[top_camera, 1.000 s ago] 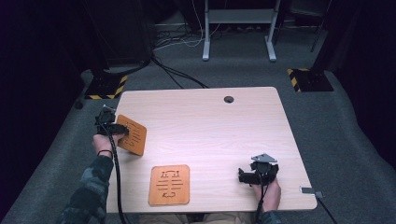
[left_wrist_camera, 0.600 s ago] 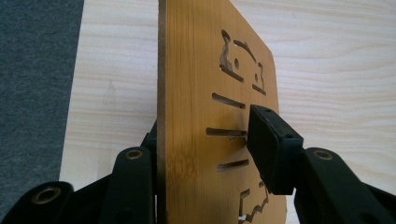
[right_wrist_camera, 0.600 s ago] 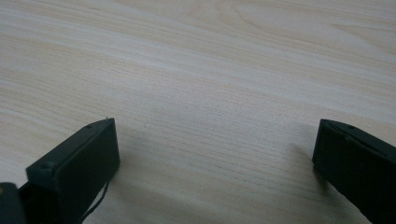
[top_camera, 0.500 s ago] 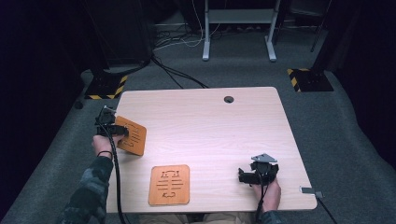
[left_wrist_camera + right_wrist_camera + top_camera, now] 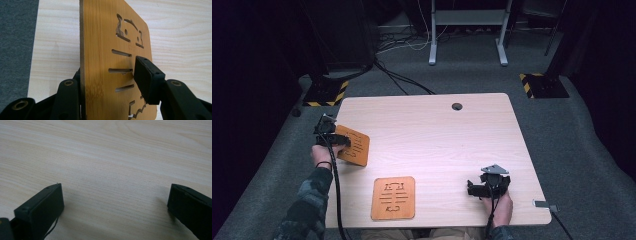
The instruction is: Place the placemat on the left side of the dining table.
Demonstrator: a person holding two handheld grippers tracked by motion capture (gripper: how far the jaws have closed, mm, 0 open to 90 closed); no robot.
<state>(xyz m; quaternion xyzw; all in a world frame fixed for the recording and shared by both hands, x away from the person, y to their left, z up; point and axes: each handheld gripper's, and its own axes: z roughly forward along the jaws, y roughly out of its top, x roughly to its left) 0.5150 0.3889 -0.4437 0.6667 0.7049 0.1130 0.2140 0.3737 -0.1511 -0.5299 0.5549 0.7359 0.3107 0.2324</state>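
We have two bamboo boards on the table [image 5: 447,135]. The left board [image 5: 353,145] lies near the left edge, tilted up, with our left gripper [image 5: 332,136] at its left side. In the left gripper view this board [image 5: 105,57] stands on edge between the jaws: one jaw sits against its back, while the other pad [image 5: 147,78] stands just off its slotted face, so the grip is released with the board between the jaws, which have just been opening. The second board [image 5: 393,197] lies flat near the near edge, left of centre, well apart from both grippers. Our right gripper [image 5: 488,186] rests at the near right of the table; in the right gripper view its jaws stand wide apart over bare wood [image 5: 112,170], holding nothing.
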